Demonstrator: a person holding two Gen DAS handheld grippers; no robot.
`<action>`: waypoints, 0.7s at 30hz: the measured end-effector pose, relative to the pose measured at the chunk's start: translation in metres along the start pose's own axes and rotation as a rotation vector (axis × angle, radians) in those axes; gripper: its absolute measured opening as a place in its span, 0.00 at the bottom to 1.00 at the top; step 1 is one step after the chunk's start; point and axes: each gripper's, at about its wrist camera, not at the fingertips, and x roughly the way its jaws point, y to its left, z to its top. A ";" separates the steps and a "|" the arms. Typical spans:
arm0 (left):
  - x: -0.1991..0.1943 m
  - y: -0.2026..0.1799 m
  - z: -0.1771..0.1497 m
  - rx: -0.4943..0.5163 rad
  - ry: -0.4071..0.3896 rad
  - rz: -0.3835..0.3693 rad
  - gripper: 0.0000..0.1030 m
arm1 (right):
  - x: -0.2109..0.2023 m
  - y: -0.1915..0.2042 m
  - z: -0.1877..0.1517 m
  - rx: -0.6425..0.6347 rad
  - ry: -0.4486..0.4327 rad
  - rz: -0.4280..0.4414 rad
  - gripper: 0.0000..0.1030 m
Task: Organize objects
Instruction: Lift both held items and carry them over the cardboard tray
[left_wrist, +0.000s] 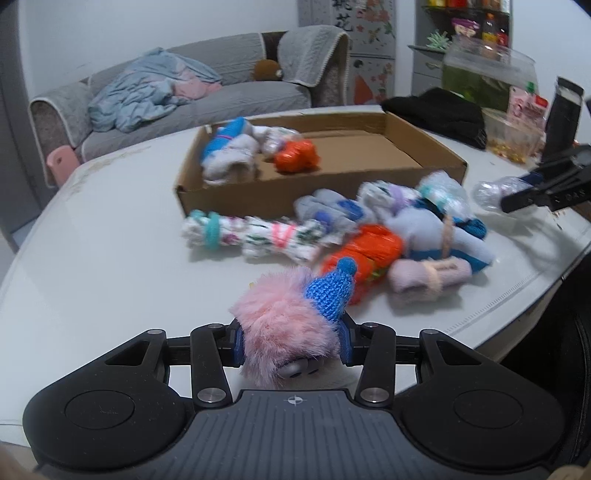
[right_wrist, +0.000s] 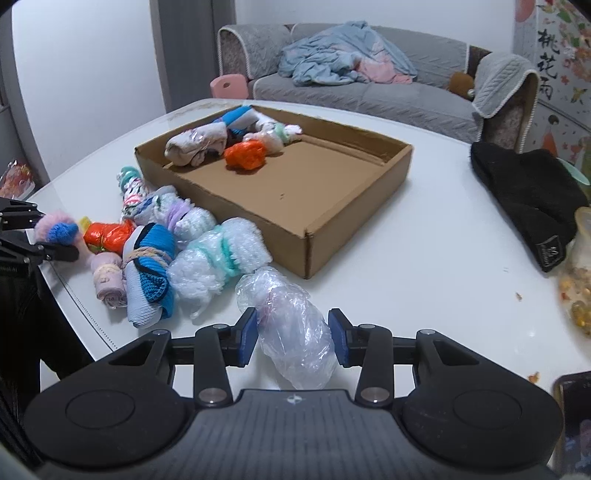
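Left gripper (left_wrist: 291, 341) pinches a fluffy pink pompom (left_wrist: 284, 328) above the white table (left_wrist: 110, 236), while right gripper (right_wrist: 292, 336) clamps a crinkly clear plastic bundle (right_wrist: 291, 328) near the cardboard box (right_wrist: 354, 225).

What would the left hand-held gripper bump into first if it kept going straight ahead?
Probably the orange bundle in the pile just ahead of the left hand-held gripper, which grips a pink fluffy toy. The cardboard box lies farther on. Depth is hard to judge.
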 end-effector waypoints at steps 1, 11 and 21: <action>-0.003 0.005 0.003 -0.001 -0.007 0.009 0.49 | -0.003 -0.002 0.000 0.005 -0.005 -0.005 0.36; -0.018 0.043 0.066 -0.013 -0.096 0.041 0.49 | -0.037 -0.011 0.037 0.006 -0.130 -0.021 0.36; 0.017 0.049 0.135 -0.019 -0.090 -0.041 0.50 | -0.011 0.018 0.101 -0.077 -0.199 0.074 0.36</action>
